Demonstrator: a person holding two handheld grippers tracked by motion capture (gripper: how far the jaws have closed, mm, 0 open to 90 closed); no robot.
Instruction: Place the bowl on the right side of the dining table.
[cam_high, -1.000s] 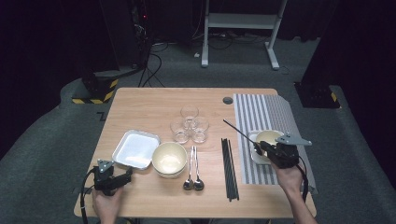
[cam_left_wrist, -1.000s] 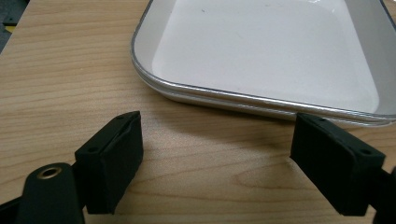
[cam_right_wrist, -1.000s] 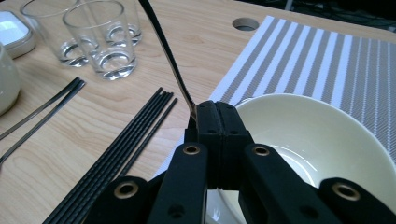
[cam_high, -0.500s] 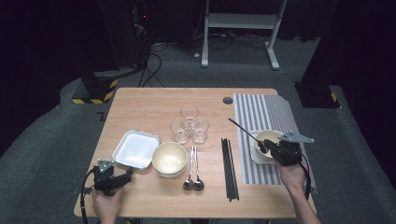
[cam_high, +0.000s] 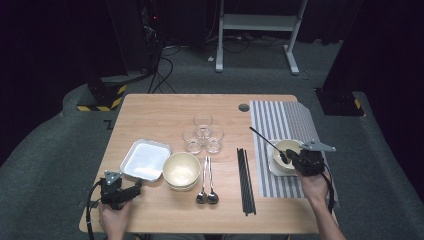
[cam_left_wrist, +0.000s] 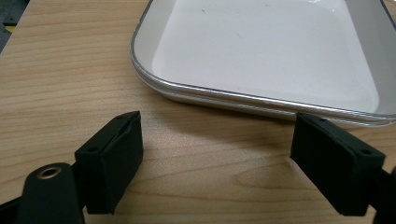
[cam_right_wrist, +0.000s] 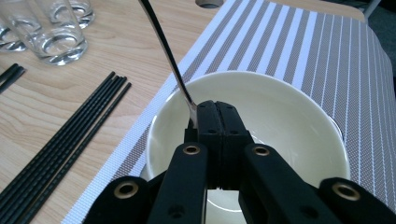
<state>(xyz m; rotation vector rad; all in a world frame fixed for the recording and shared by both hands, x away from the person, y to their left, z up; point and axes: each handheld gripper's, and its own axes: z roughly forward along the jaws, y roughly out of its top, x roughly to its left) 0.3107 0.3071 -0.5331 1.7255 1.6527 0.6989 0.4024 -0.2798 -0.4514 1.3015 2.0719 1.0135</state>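
Cream bowl (cam_right_wrist: 261, 116) under our right gripper (cam_right_wrist: 215, 109), clamped on a spoon (cam_right_wrist: 164, 51), our left gripper (cam_left_wrist: 215, 154) spread wide beside the tray (cam_left_wrist: 261, 100).

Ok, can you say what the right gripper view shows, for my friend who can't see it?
The right gripper, shut on a spoon, hangs over a cream bowl on a striped placemat; black chopsticks lie beside it.
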